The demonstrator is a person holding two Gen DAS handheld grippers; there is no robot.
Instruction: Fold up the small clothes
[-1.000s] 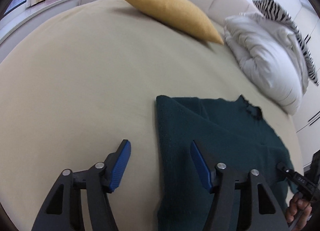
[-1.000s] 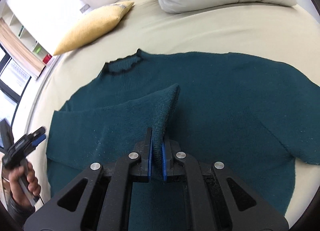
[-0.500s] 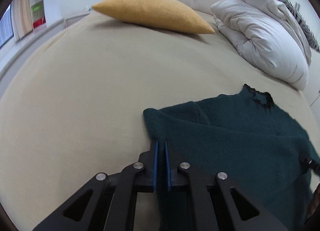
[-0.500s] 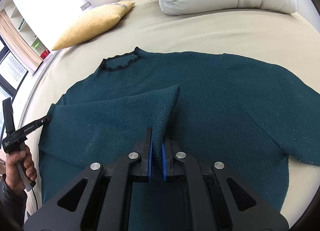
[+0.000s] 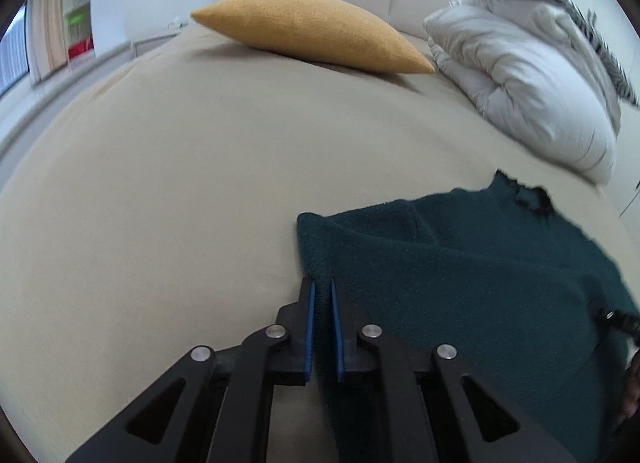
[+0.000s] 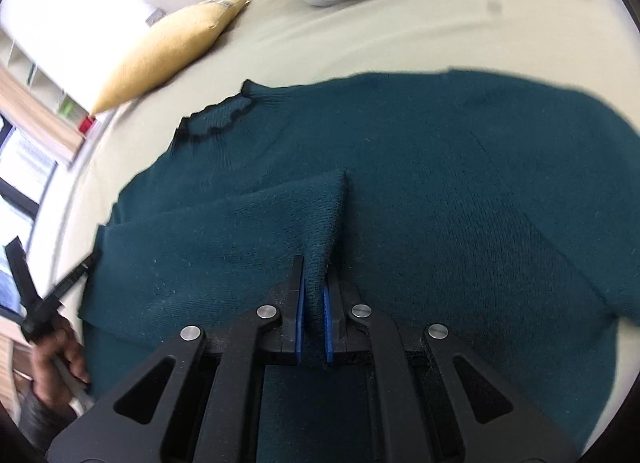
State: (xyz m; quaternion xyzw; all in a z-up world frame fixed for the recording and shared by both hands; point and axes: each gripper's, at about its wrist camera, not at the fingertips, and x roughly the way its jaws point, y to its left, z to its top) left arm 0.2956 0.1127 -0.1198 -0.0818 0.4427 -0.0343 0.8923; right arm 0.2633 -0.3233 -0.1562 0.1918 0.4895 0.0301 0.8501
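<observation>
The left gripper [image 5: 322, 303], which was standing wide apart over the bare sheet and the garment's edge 1 second ago, is now pinching the folded side edge of the teal sweater [image 5: 460, 283]; its jaws are easing slightly apart at this moment, yet the knit is still sitting between the blue pads [image 5: 309, 327]. The right gripper [image 6: 314, 295] is staying pressed together on a raised ridge of the sweater's [image 6: 400, 167] folded-over part, sinking a little toward the cloth. So 2 grips are now in place where only 1 was, which likely means the folded flap is being set down or readied for the next fold. The sweater is lying flat on the beige bed [image 5: 180, 191], neckline toward the yellow cushion [image 5: 312, 33] and the white pillow [image 5: 532, 91].
</observation>
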